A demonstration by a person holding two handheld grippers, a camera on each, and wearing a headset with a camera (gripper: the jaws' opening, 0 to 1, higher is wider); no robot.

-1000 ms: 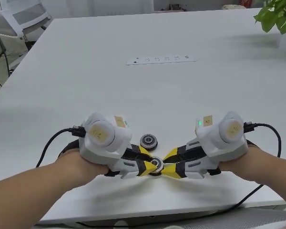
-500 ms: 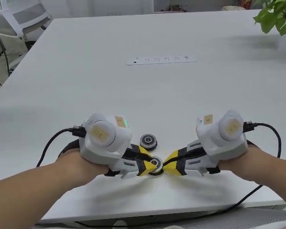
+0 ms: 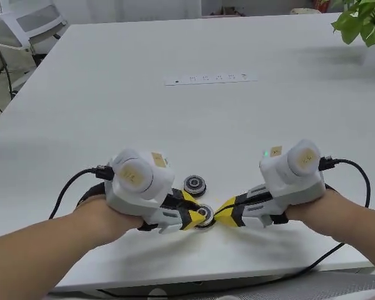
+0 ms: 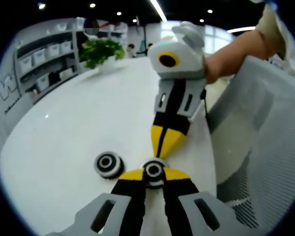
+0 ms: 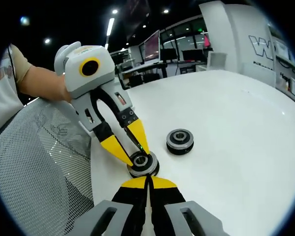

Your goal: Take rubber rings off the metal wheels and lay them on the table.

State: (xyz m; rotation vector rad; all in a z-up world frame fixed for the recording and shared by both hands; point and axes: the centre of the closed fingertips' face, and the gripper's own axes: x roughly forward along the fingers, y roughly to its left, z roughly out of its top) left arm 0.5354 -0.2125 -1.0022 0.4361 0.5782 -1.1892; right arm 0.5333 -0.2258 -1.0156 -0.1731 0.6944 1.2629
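A metal wheel (image 3: 204, 214) with a black rubber ring sits near the table's front edge, and my left gripper (image 3: 199, 216) is shut on it. The left gripper view has that wheel (image 4: 154, 170) clamped between my left gripper's (image 4: 154, 175) yellow tips. My right gripper (image 3: 220, 212) faces it from the right, its jaws shut, with the tips at the wheel's (image 5: 143, 164) rim. Whether the right gripper (image 5: 148, 183) pinches any rubber I cannot tell. A second ringed wheel (image 3: 195, 184) lies flat just behind, free of both grippers.
The white table (image 3: 206, 119) stretches far ahead, with a flush socket strip (image 3: 211, 78) at its middle. A plant (image 3: 362, 22) stands at the back right and a chair (image 3: 31, 22) at the back left. The table's front edge (image 3: 206, 270) runs close under the grippers.
My right gripper has drawn back a little to the right and tilted, its tips still by the wheel. The left gripper and both wheels have stayed put.
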